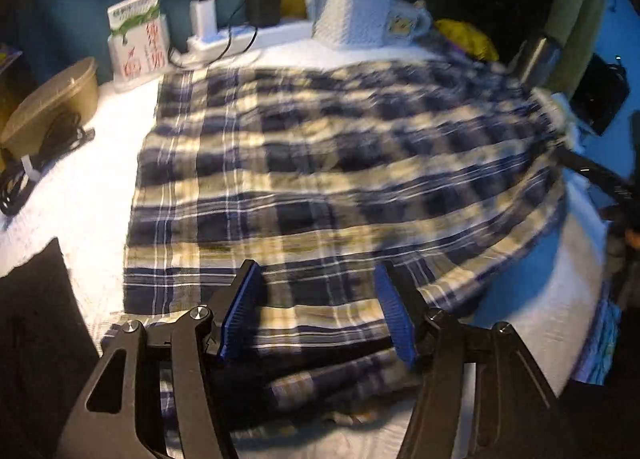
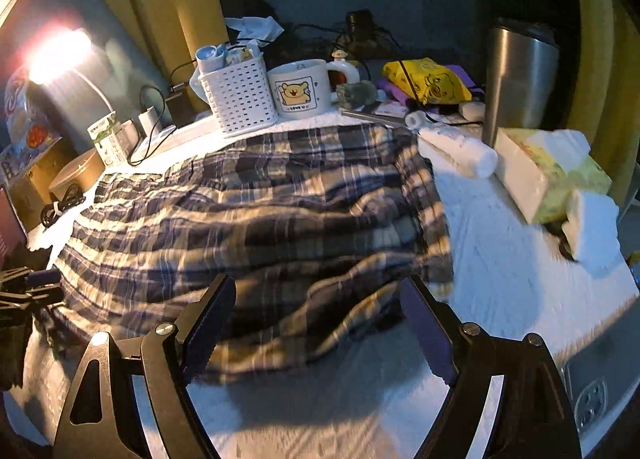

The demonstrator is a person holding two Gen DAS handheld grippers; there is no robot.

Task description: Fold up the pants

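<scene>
Blue, cream and white plaid pants (image 1: 320, 163) lie spread over the white table cover (image 1: 92, 195), with a folded-over strip along their near edge. My left gripper (image 1: 317, 268) hovers over that near edge, open, its blue pads (image 1: 240, 307) standing apart with only cloth beneath them. In the right wrist view the pants (image 2: 260, 211) lie rumpled in the middle of the table. My right gripper (image 2: 317, 281) is open just before their near hem and grips nothing. The left gripper (image 2: 28, 287) shows at that view's left edge.
Along the back stand a white perforated basket (image 2: 240, 99), a bear mug (image 2: 298, 87), a steel tumbler (image 2: 520, 79) and a yellow pouch (image 2: 428, 81). A tissue box (image 2: 548, 179) sits right. A power strip (image 1: 216, 41), carton (image 1: 140, 39), brown tub (image 1: 52, 103) and cables (image 1: 16, 187) are left.
</scene>
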